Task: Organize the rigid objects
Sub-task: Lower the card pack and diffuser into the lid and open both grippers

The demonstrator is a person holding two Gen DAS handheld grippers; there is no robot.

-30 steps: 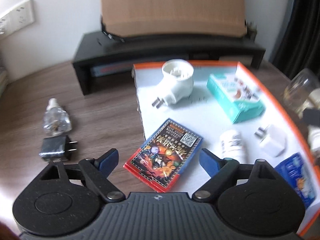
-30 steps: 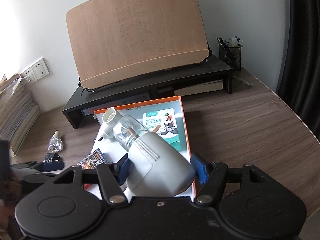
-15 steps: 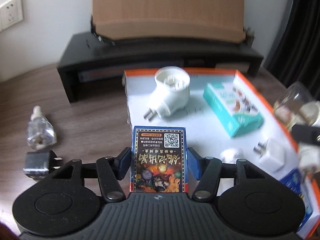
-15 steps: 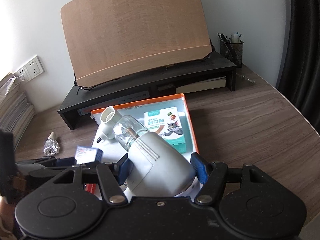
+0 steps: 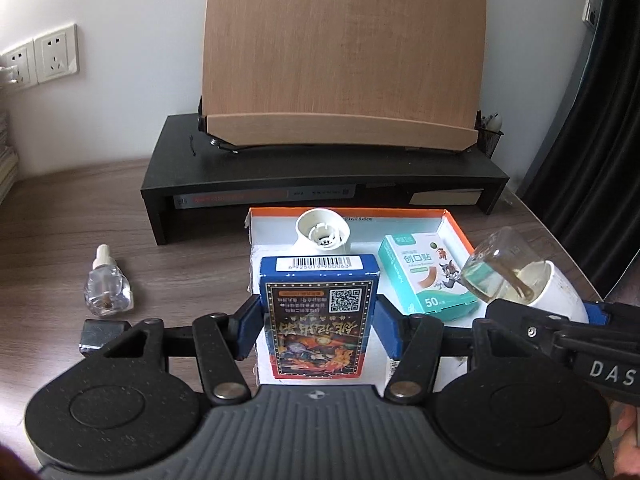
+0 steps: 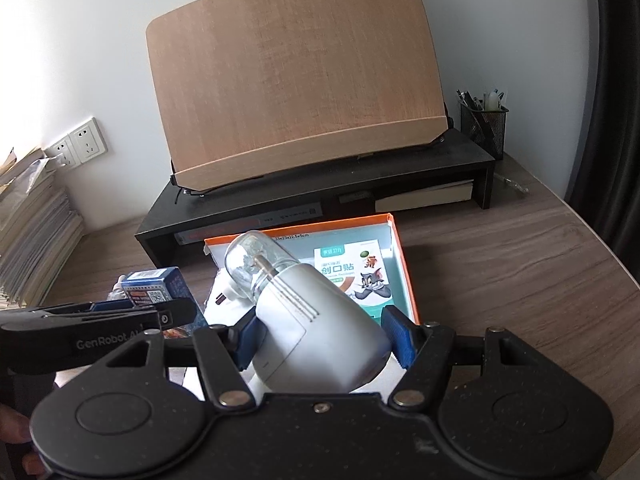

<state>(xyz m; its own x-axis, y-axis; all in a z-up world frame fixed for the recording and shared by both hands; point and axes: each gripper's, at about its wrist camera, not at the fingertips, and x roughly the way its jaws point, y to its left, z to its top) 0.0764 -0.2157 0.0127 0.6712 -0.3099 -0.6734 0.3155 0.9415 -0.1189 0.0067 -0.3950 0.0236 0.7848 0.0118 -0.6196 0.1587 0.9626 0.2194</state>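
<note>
My left gripper (image 5: 319, 328) is shut on a blue card box (image 5: 318, 312) with a barcode, held upright above the front of the orange-rimmed tray (image 5: 454, 222). My right gripper (image 6: 322, 338) is shut on a white plug-in vaporizer (image 6: 320, 328) with a glass bottle (image 6: 250, 264), held above the tray (image 6: 396, 236). In the tray lie a white plug-in unit (image 5: 322, 234) and a teal bandage box (image 5: 426, 278). The card box also shows in the right wrist view (image 6: 154, 286), and the vaporizer shows in the left wrist view (image 5: 552, 292).
A clear refill bottle (image 5: 106, 288) and a dark plug adapter (image 5: 102, 334) lie on the wooden desk left of the tray. A black monitor riser (image 5: 320, 172) with a wooden book stand (image 5: 340, 60) stands behind. A mesh pen cup (image 6: 484, 126) and stacked papers (image 6: 28, 232) flank it.
My left gripper closed on the card box, which lay flat at the tray's edge, and lifted it upright. The right gripper kept holding the vaporizer, shifting slightly.
</note>
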